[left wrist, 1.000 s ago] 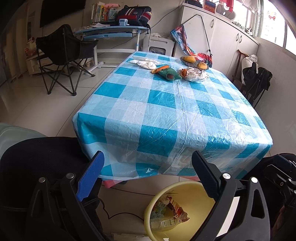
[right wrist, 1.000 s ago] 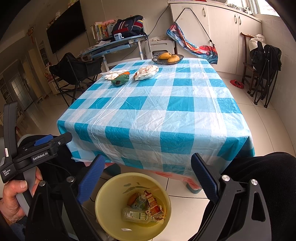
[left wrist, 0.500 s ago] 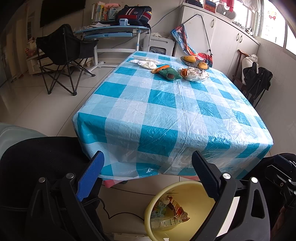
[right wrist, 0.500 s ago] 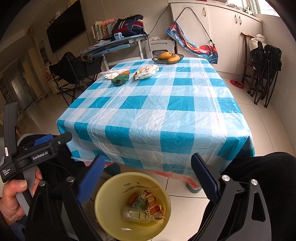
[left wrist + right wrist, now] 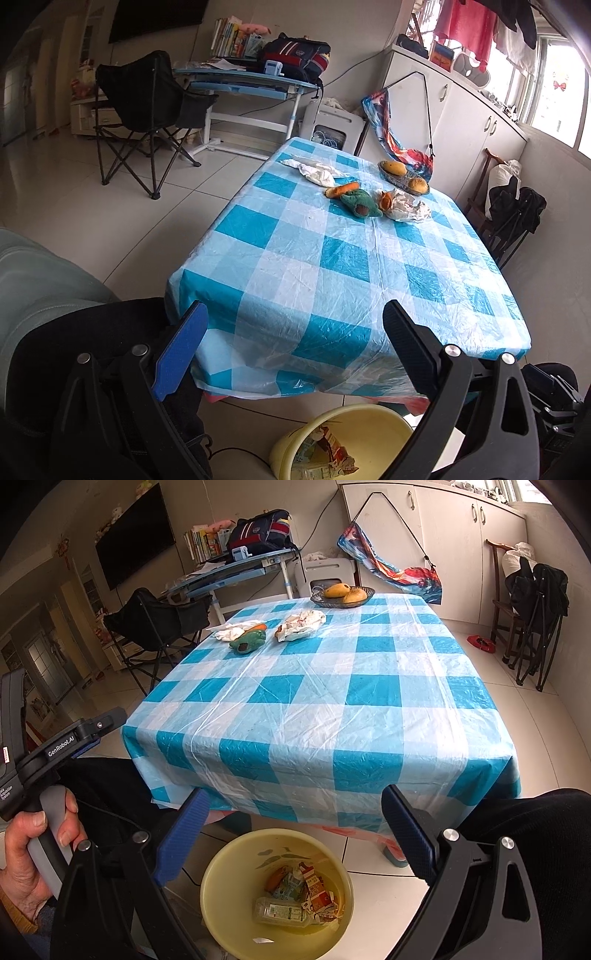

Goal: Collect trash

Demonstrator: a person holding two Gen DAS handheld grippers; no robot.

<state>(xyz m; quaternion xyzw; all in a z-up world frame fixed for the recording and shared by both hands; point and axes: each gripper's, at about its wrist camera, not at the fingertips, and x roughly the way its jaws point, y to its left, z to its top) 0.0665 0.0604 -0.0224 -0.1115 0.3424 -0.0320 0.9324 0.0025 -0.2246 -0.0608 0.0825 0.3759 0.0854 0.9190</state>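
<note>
Compared with a second ago, the left gripper (image 5: 293, 328) is sitting higher and angled further over the checked table (image 5: 369, 709). Both it and the right gripper (image 5: 295, 816) are gaping wide, empty. Below the table's near edge, the yellow basin (image 5: 221, 864) is holding a plastic bottle (image 5: 280, 912) and torn cartons (image 5: 314, 882); crumpled wrappers (image 5: 301, 625) are lying at the table's far end.

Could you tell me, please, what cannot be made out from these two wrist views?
- Round yellow plastic bin: left wrist view, cut off by the bottom edge and a black finger.
- Crumpled white wrapper: right wrist view, contents hidden by folds.
- Clear plastic bottle: label too small to read.
</note>
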